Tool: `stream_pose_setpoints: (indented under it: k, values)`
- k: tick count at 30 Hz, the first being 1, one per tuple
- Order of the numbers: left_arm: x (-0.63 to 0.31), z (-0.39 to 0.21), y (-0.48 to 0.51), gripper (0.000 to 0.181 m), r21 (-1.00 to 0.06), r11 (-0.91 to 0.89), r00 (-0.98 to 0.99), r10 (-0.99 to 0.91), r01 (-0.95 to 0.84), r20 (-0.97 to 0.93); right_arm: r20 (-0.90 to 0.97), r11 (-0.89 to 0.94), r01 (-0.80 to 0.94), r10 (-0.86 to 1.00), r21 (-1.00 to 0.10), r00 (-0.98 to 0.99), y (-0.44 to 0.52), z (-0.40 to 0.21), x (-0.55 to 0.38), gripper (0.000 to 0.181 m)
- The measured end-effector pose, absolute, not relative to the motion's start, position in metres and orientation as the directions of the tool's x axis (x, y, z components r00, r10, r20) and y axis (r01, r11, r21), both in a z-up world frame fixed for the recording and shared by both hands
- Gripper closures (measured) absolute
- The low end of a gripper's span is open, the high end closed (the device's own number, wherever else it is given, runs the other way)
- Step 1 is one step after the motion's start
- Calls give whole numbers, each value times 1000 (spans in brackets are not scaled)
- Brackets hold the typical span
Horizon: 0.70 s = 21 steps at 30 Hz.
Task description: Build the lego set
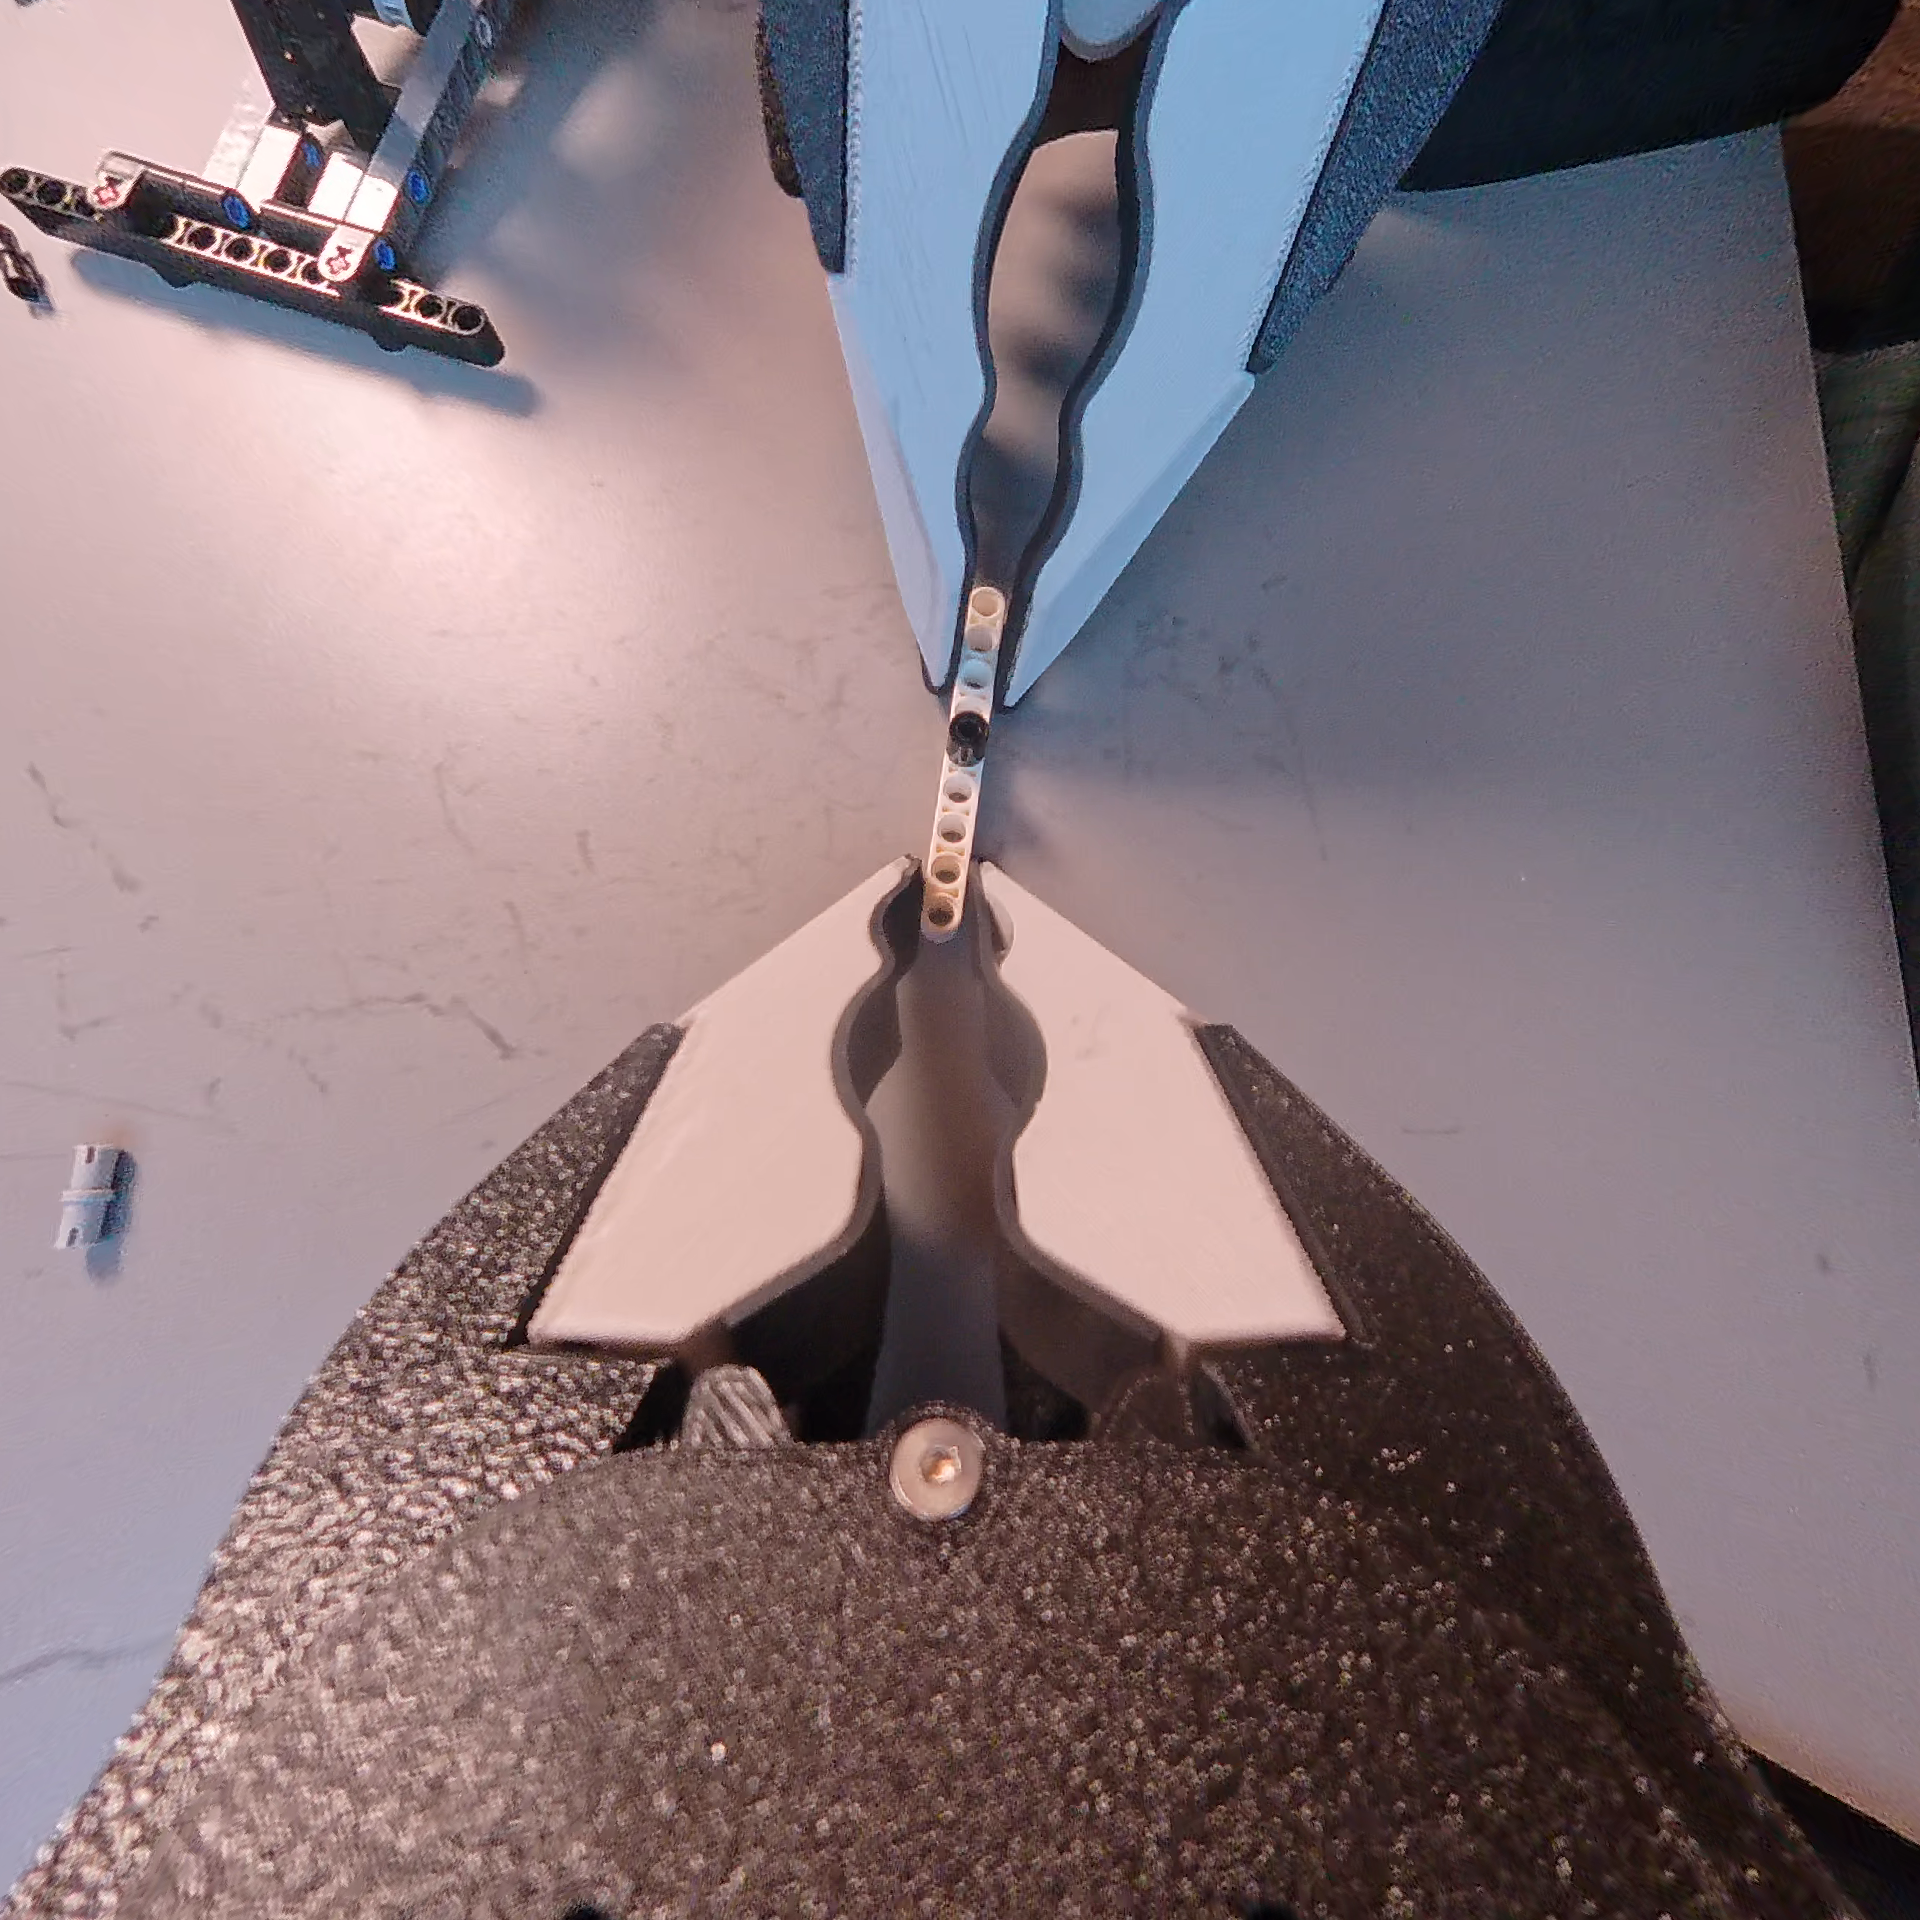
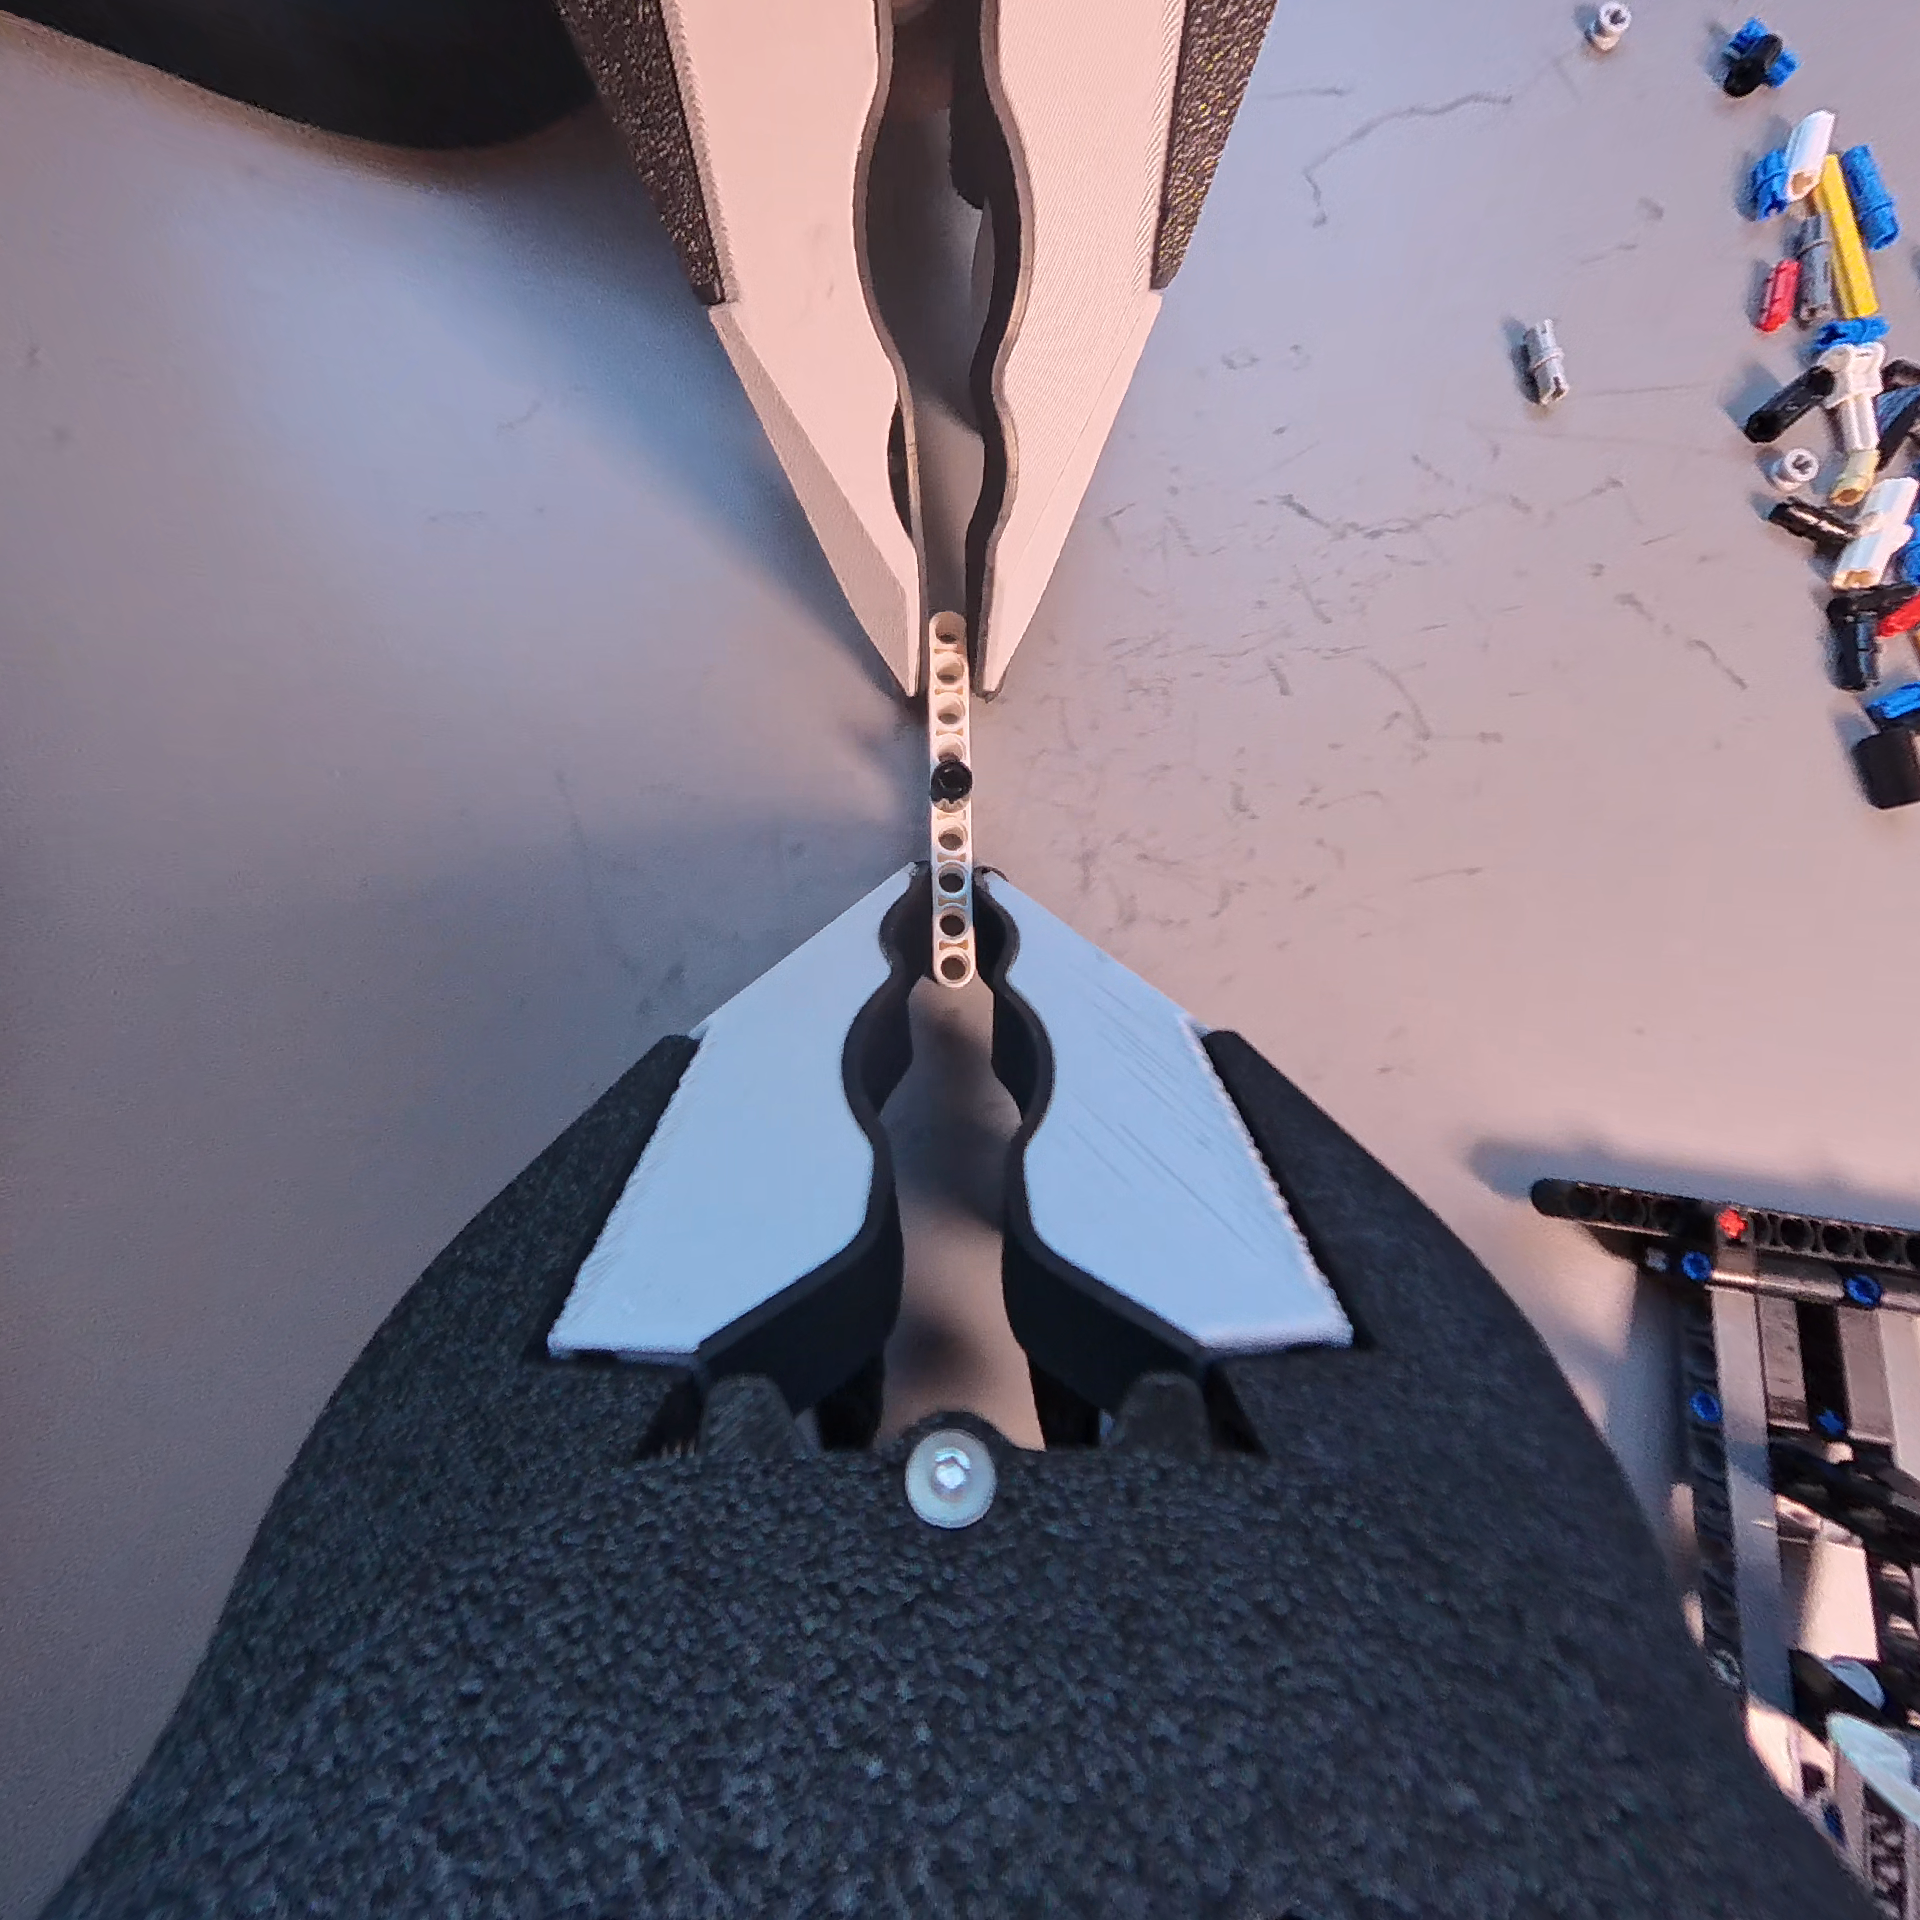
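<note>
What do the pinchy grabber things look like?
Both match. The left gripper and the right gripper each have a rough, speckled black body, one silver screw, and two pale, pointed fingers with wavy black inner edges.

One white beam spans between two grippers, the left gripper and right gripper, four fingers in all. One black pin sits in its middle hole. One black-and-white assembly lies left of the far fingers, one grey connector left of the near ones, and one heap of loose pieces too jumbled to count.

Scuffed grey tabletop, warm light, soft shadows
</note>
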<state>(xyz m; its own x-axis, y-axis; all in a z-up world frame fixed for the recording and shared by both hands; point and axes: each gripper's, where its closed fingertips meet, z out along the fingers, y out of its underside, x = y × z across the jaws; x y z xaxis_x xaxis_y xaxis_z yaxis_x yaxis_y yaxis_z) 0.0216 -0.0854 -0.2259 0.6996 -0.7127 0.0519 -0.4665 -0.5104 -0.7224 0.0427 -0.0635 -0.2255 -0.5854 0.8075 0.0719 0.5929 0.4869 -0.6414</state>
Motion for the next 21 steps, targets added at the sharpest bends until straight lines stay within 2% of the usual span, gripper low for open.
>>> stream_pose_setpoints:
  k: [21]
  values:
    - [18,-226,-81,173,-723,-506,709,-705,-470,33,82,479,583,813,-656,-576,-60,-225,46,174]
